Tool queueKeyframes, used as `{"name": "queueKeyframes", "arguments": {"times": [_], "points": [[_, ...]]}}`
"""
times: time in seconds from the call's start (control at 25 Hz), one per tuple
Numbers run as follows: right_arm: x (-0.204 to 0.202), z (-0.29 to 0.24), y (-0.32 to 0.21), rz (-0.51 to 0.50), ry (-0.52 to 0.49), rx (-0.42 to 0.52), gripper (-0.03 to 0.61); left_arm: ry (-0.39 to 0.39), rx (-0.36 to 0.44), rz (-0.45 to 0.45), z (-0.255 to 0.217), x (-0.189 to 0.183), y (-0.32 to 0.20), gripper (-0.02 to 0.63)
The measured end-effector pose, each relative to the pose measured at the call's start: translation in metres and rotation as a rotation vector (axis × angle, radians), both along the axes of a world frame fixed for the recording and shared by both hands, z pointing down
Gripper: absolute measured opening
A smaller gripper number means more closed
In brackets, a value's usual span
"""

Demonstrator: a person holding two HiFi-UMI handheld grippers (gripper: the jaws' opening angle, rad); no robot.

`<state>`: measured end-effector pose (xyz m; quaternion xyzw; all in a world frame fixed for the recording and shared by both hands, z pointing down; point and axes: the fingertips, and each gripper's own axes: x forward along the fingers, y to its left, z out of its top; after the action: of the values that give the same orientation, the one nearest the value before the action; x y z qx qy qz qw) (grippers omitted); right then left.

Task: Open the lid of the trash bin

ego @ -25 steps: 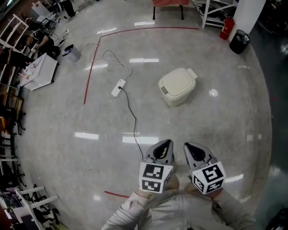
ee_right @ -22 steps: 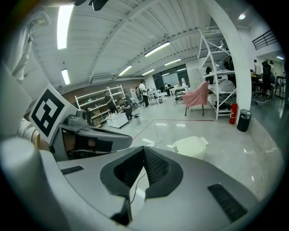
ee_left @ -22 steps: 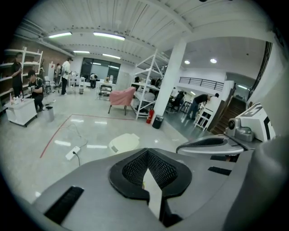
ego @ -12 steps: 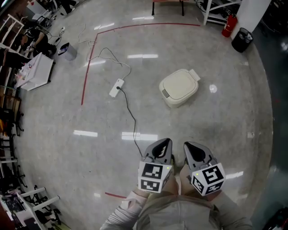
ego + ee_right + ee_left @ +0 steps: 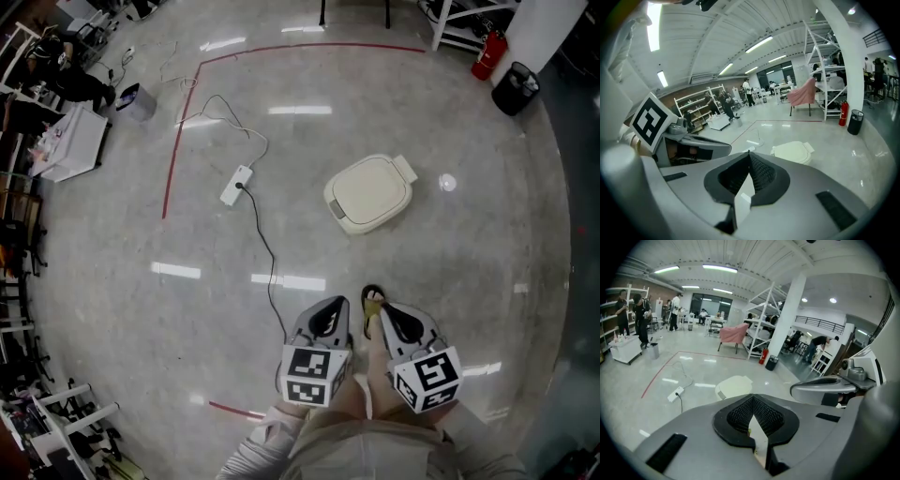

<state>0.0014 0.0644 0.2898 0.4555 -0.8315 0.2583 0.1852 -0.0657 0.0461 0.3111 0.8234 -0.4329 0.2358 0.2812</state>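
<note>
The trash bin point(image 5: 368, 192) is a low cream box with a flat lid, shut, standing on the grey floor well ahead of me. It also shows in the left gripper view as the bin point(image 5: 733, 386) and in the right gripper view as the bin point(image 5: 793, 152), beyond the jaws in both. My left gripper point(image 5: 336, 306) and right gripper point(image 5: 386, 307) are held side by side close to the body, far short of the bin. Both are shut with nothing between the pads, as the left gripper point(image 5: 752, 397) and right gripper point(image 5: 749, 153) show in their own views.
A white power strip point(image 5: 235, 185) with a black cable lies left of the bin. Red tape point(image 5: 169, 178) marks a floor area. A fire extinguisher point(image 5: 488, 52) and a black bin point(image 5: 519, 89) stand far right. A foot point(image 5: 373, 300) shows between the grippers.
The person has stepped forward: the bin sits lower and nearer in the head view, and a foot now shows between the grippers. Both grippers stay shut.
</note>
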Motion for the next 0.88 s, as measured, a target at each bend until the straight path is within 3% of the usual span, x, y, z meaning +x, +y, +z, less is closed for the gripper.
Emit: {"name": "queueKeyframes", "arguments": {"times": [0.4,0.88], "points": [[0.017,0.055,-0.059,-0.081,0.023,-0.064,0.0,-0.001,-0.039,-0.115,0.058,0.016,-0.077,0.002],[0.029,0.133,-0.11,-0.072,0.016,-0.111,0.0,-0.081,-0.086,-0.165,0.169,0.008,-0.137,0.002]]}}
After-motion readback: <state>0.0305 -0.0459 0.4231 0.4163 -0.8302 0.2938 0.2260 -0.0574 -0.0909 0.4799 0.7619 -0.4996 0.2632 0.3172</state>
